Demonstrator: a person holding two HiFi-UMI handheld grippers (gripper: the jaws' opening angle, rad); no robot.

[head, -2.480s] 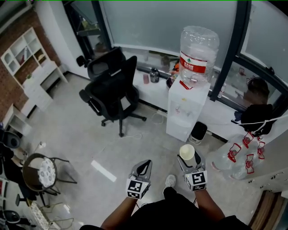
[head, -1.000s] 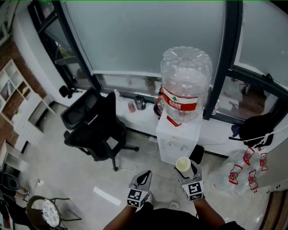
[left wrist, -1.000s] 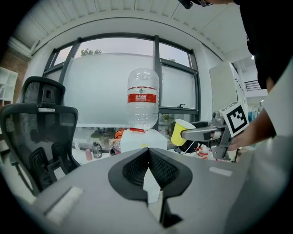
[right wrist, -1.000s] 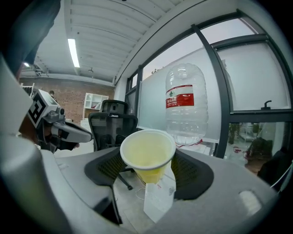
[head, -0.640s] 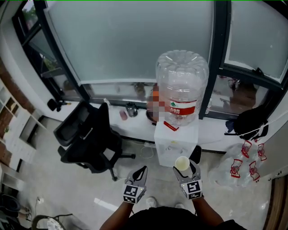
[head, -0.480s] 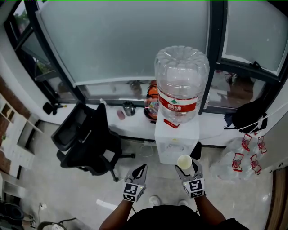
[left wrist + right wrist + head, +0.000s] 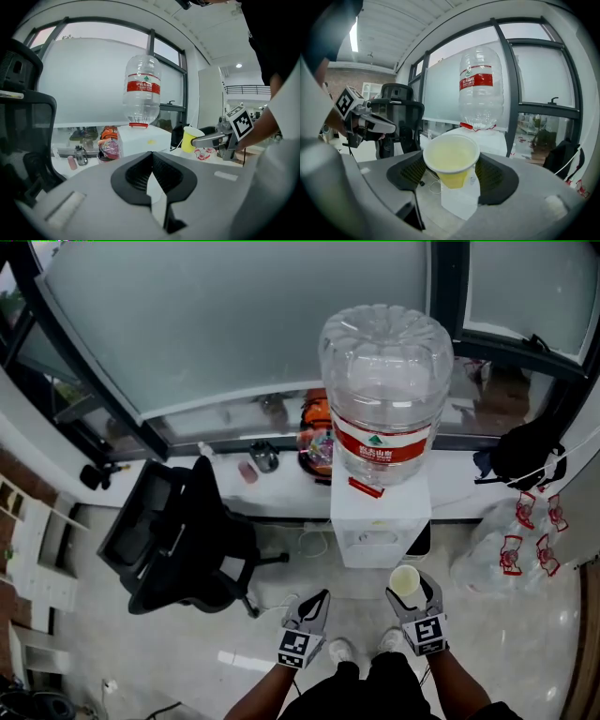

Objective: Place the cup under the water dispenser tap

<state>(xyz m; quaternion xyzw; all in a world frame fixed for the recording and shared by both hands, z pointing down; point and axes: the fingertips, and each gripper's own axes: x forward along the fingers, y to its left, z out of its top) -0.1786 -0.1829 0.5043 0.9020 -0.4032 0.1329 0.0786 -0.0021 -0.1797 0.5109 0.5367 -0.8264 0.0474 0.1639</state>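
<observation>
A yellow paper cup point(image 7: 451, 161) stands upright between the pads of my right gripper point(image 7: 452, 176), which is shut on it. In the head view the cup point(image 7: 405, 581) hangs just in front of the white water dispenser point(image 7: 380, 521), below its front panel. A clear inverted bottle point(image 7: 385, 390) with a red label tops the dispenser. My left gripper point(image 7: 309, 613) is shut and empty, to the left of the cup. The left gripper view shows its jaws point(image 7: 151, 169) closed, with the cup point(image 7: 190, 139) off to the right. The taps are too small to make out.
A black office chair point(image 7: 178, 535) stands to the left of the dispenser. The white ledge point(image 7: 272, 488) behind holds a small bottle, a cup and a colourful bag. Empty water bottles point(image 7: 516, 545) with red handles lie at the right. A black bag point(image 7: 530, 454) rests by the window.
The person has walked closer to the dispenser, which now looms larger. Both grippers have sunk and come forward; the cup now sits right before the dispenser's front.
</observation>
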